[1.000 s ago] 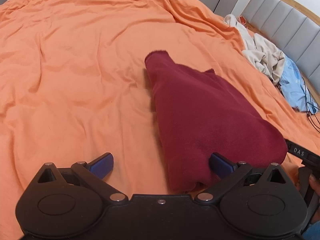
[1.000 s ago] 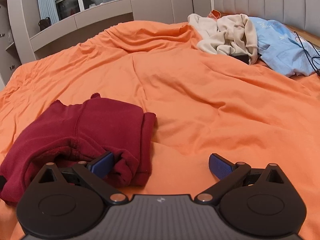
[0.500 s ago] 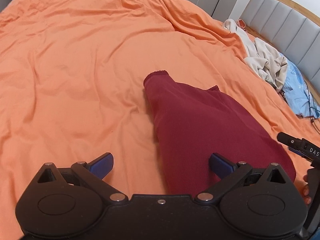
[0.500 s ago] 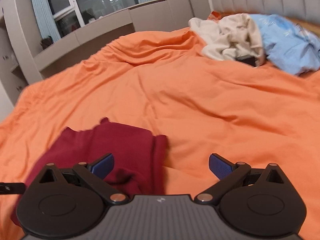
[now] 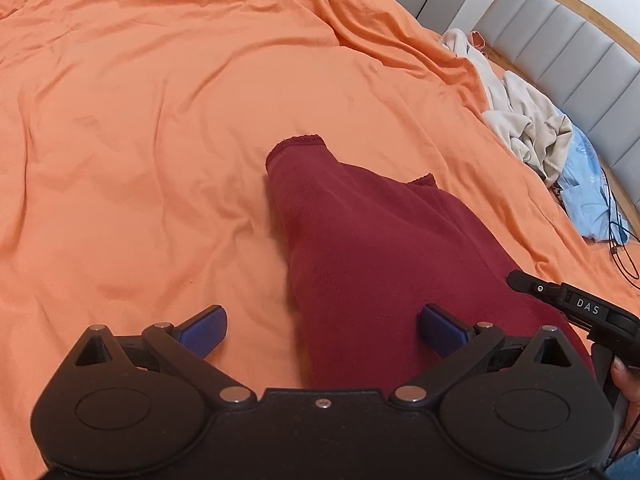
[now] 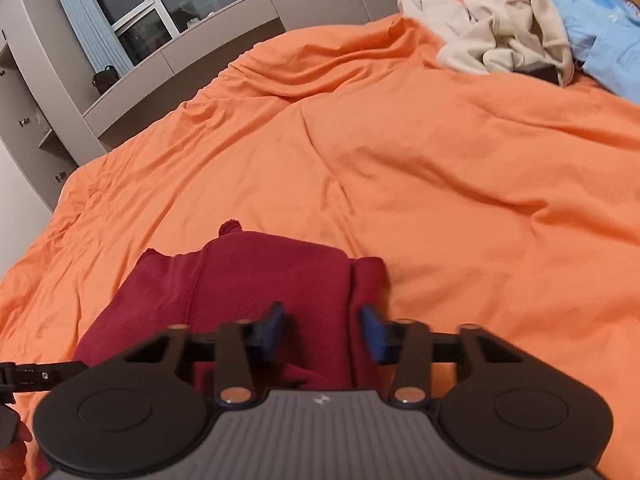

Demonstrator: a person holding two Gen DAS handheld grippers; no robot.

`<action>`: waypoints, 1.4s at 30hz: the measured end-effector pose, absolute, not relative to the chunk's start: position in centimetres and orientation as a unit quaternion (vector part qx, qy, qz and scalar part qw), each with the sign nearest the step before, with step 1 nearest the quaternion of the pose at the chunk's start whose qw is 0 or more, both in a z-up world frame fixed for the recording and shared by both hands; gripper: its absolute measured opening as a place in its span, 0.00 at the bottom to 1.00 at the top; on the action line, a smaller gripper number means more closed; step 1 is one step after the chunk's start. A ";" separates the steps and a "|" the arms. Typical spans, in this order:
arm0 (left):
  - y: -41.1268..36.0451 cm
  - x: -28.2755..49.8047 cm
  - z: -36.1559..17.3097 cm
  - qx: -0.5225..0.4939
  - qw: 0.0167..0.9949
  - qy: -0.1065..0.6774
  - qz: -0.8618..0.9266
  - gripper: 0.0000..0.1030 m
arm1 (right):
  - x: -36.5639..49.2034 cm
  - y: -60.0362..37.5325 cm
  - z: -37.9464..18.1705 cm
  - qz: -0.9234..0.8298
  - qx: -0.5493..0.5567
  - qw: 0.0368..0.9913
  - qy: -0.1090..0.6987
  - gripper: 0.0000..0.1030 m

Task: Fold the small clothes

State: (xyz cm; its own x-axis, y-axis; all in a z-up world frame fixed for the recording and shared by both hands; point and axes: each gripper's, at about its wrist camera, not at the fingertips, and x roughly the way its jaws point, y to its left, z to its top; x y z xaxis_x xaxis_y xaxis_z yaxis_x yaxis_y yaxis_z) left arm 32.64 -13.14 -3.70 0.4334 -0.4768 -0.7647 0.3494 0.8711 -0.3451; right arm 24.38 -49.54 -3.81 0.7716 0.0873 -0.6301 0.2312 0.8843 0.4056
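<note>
My right gripper (image 6: 322,330) is closing over the maroon garment's (image 6: 256,280) folded edge; I'd pinch all layers. Left gripper (image 5: 322,326) hangs released beside it.

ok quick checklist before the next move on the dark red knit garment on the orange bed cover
1. Right gripper over the dark red knit garment: ok; jaws closing with a fold between them.
2. Right pads pressing cloth: cannot tell.
3. Left gripper open: ok.
4. Left gripper at the garment: ok, right-hand finger over it.
5. Garment flat on the orange bed cover: not ok, bunched.
6. Cream and blue clothes pile apart: ok.
</note>
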 end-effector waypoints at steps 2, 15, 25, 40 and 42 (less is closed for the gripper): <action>-13.1 32.6 -3.7 -0.068 0.844 0.473 -0.244 1.00 | 24.1 -49.7 -3.7 -0.041 0.240 0.912 0.331 0.25; -13.5 32.4 -2.7 -0.036 0.851 0.460 -0.252 1.00 | 21.7 -49.6 -3.6 -0.057 0.232 0.925 0.296 0.11; -13.8 33.1 -4.0 -0.040 0.842 0.470 -0.261 1.00 | 21.8 -49.1 -3.7 -0.063 0.222 0.923 0.307 0.24; -14.1 33.8 -5.1 -0.059 0.833 0.480 -0.269 1.00 | 23.0 -49.8 -4.9 -0.031 0.258 0.910 0.323 0.80; -14.1 34.1 -5.3 -0.068 0.829 0.485 -0.270 1.00 | 23.2 -49.7 -5.2 -0.027 0.261 0.908 0.325 0.70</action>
